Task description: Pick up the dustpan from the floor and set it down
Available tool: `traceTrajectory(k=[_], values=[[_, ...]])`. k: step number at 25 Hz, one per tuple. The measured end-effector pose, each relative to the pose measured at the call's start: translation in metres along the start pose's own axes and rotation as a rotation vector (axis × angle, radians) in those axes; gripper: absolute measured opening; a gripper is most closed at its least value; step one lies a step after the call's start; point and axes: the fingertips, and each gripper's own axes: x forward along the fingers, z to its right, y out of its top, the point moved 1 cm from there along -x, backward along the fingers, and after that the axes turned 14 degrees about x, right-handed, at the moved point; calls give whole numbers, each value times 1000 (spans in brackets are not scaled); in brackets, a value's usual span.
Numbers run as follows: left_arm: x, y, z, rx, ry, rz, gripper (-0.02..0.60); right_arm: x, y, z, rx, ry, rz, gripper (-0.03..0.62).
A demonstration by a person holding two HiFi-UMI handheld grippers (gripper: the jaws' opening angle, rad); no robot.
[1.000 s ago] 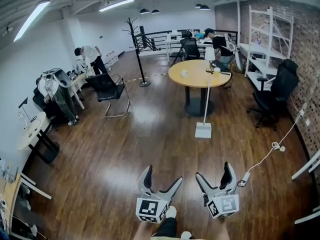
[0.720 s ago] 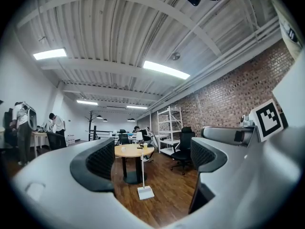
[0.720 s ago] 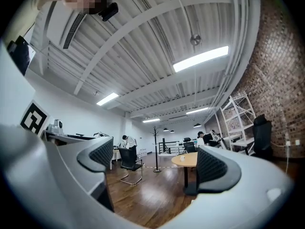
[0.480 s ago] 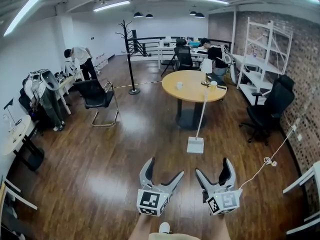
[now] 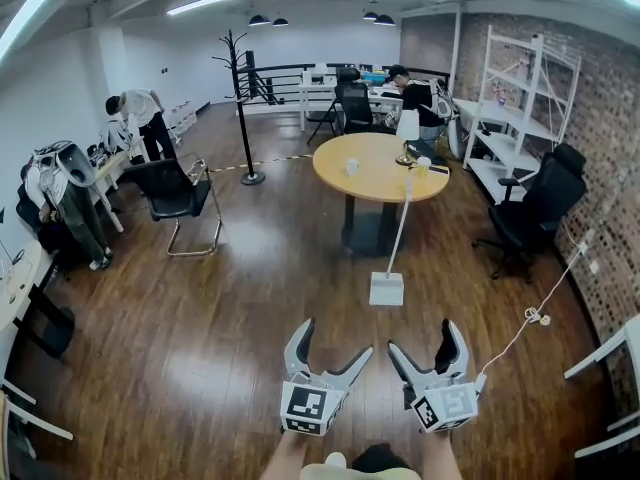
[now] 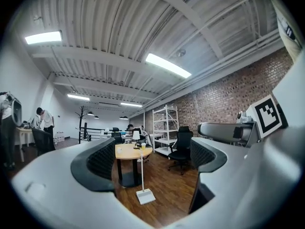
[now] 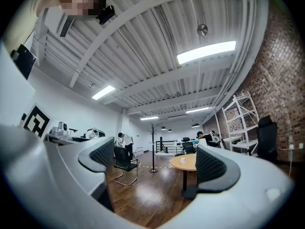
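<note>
The white dustpan (image 5: 386, 288) sits on the wooden floor (image 5: 230, 308) just right of centre in the head view. Its long handle stands upright and leans towards the rim of the round counter (image 5: 375, 168) right behind it. That counter carries a small lamp (image 5: 408, 128) and a cup (image 5: 352, 166). A black office chair (image 5: 530, 213) stands at the right edge below the white shelving (image 5: 510, 98). A white cable (image 5: 535, 316) trails across the boards at lower right. On the left are a black sled-base chair (image 5: 175, 193) and a coat stand (image 5: 240, 108), well apart from the dustpan. Open floorboards lie between the dustpan and the two grippers at the bottom of the frame. The left gripper (image 5: 332, 346) has its jaws spread wide and holds nothing; in its own view the dustpan shows far off between them. The right gripper (image 5: 425, 346) is just as wide open and empty, touching nothing.
</note>
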Motion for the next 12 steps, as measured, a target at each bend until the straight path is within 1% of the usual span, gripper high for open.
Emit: traceTrajectory(k=[4, 7, 10, 12], values=[[25, -10, -4, -21, -19, -2, 466, 19, -1, 20, -6, -27, -16, 528], [43, -18, -7, -26, -35, -16, 465, 37, -4, 34, 13, -30, -24, 526], [64, -29, -19, -25, -18, -40, 463, 66, -13, 54, 35, -18, -32, 525], [79, -35, -34, -13, 0, -56, 463, 88, -17, 65, 48, -12, -20, 525]])
